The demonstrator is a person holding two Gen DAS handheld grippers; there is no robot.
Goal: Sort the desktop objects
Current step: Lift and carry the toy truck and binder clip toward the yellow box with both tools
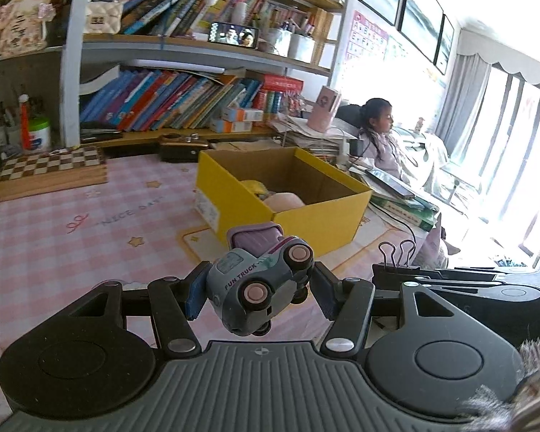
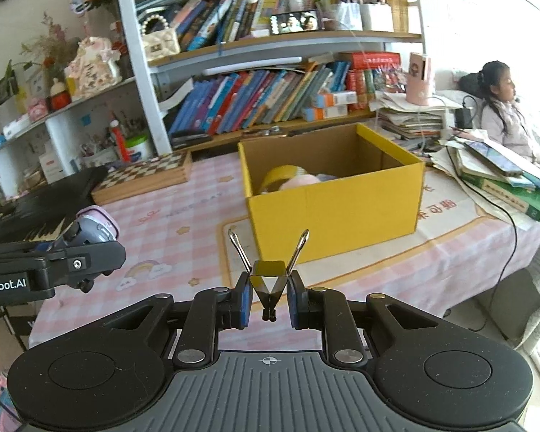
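My left gripper (image 1: 257, 288) is shut on a grey and purple toy truck (image 1: 259, 280), held on its side above the pink checked tablecloth (image 1: 72, 223), short of the yellow cardboard box (image 1: 316, 223). My right gripper (image 2: 269, 297) is shut on a black binder clip (image 2: 269, 280), its wire handles pointing up, in front of the box (image 2: 334, 212). The box holds a yellow tape roll (image 2: 280, 176) and a pink soft thing (image 2: 300, 181). The clip also shows in the left wrist view (image 1: 396, 257), and the truck in the right wrist view (image 2: 90, 228).
A folded chessboard (image 1: 50, 171) lies at the table's back left. Bookshelves (image 1: 183, 104) stand behind the table. Stacked books and a tablet (image 2: 500, 172) lie right of the box, with a black cable (image 2: 511, 230) hanging off the edge. A child (image 2: 504, 108) sits at far right.
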